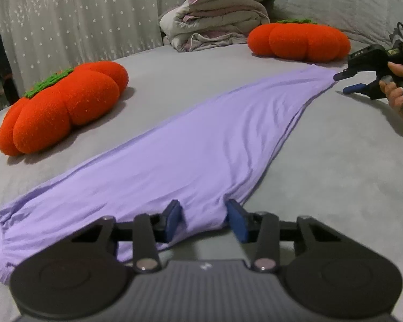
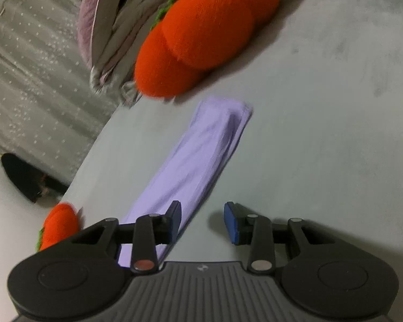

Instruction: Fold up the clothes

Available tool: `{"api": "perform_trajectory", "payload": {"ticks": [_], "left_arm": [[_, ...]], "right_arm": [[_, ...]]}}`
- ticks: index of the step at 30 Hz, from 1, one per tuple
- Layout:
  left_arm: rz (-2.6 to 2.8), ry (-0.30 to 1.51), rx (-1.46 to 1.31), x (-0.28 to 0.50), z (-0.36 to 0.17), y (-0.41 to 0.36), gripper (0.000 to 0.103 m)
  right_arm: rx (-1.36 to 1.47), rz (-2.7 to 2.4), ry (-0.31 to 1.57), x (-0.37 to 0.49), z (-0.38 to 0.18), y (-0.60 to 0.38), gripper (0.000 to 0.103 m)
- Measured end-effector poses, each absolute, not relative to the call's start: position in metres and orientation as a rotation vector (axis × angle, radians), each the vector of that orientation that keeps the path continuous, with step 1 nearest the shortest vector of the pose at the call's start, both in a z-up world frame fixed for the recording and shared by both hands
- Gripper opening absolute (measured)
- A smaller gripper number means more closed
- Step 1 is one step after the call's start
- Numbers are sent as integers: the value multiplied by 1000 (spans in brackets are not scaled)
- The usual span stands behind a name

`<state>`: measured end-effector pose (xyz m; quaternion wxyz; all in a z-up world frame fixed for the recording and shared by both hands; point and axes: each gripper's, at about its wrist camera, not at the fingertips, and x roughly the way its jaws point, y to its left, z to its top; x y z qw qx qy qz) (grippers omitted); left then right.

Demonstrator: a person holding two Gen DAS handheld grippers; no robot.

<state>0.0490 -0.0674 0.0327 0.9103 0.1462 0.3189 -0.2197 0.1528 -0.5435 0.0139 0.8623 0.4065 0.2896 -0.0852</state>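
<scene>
The left claw [image 1: 204, 218] stands partly open over the near edge of a lilac garment [image 1: 174, 158]; cloth bulges up between its blue pads, though a pinch cannot be confirmed. The right claw [image 2: 202, 221] is partly open and holds nothing: its left finger lies over the garment's [image 2: 196, 161] end, its right over bare bed [image 2: 322, 134]. The garment lies stretched in a long band across the grey bed [image 1: 322, 174], between two orange pumpkin cushions [image 1: 64, 104]. Behind them sits a pile of folded bedding [image 1: 215, 24].
</scene>
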Motion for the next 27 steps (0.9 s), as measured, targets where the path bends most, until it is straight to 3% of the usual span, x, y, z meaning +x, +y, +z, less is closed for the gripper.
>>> {"api": "perform_trajectory", "payload": {"ticks": [7, 16, 18, 20, 27], "left_arm": [[-464, 666, 311, 53, 27, -71, 39], [-467, 688, 306, 59, 21, -76, 31], [-469, 695, 290, 60, 22, -74, 29], [-471, 704, 271, 62, 23, -72, 29], [-468, 706, 266, 63, 23, -72, 28]], "right_arm": [[994, -263, 511, 155, 8, -601, 35], [786, -286, 541, 191, 13, -582, 35], [748, -302, 550, 196, 13, -580, 22], [745, -312, 550, 198, 13, -586, 17], [834, -299, 459, 173, 10, -606, 18]]}}
